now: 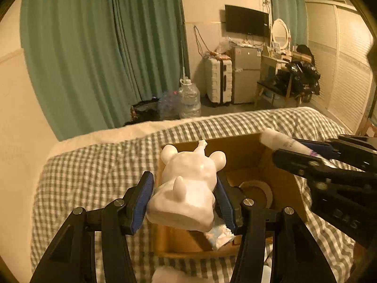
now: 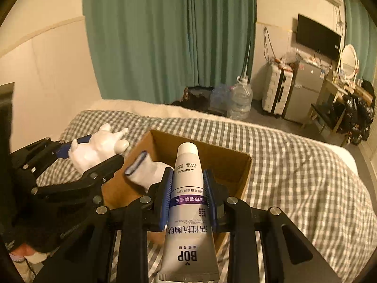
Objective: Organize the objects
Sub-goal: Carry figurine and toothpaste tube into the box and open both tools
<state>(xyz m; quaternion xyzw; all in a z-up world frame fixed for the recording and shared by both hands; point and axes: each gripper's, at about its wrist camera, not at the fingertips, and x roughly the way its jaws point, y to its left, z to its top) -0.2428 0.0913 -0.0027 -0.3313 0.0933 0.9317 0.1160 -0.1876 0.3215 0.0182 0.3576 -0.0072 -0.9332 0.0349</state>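
Note:
My left gripper (image 1: 185, 195) is shut on a white bear figurine (image 1: 188, 184) and holds it over the near left part of an open cardboard box (image 1: 242, 146) on the bed. The figurine also shows in the right wrist view (image 2: 96, 148). My right gripper (image 2: 187, 188) is shut on a white BOP toothpaste tube (image 2: 188, 188), cap forward, above the box (image 2: 231, 165). The tube also shows in the left wrist view (image 1: 285, 143) over the box's far right corner. Inside the box lie a tape roll (image 1: 256, 191), a white sock (image 2: 148, 169) and a small packet (image 1: 221, 233).
The box sits on a checked bedspread (image 1: 94, 172). Beyond the bed's far edge are green curtains (image 1: 99, 47), water jugs (image 1: 188, 99), a white suitcase (image 1: 219, 82), a small fridge (image 1: 245, 75) and a cluttered desk (image 1: 282, 70).

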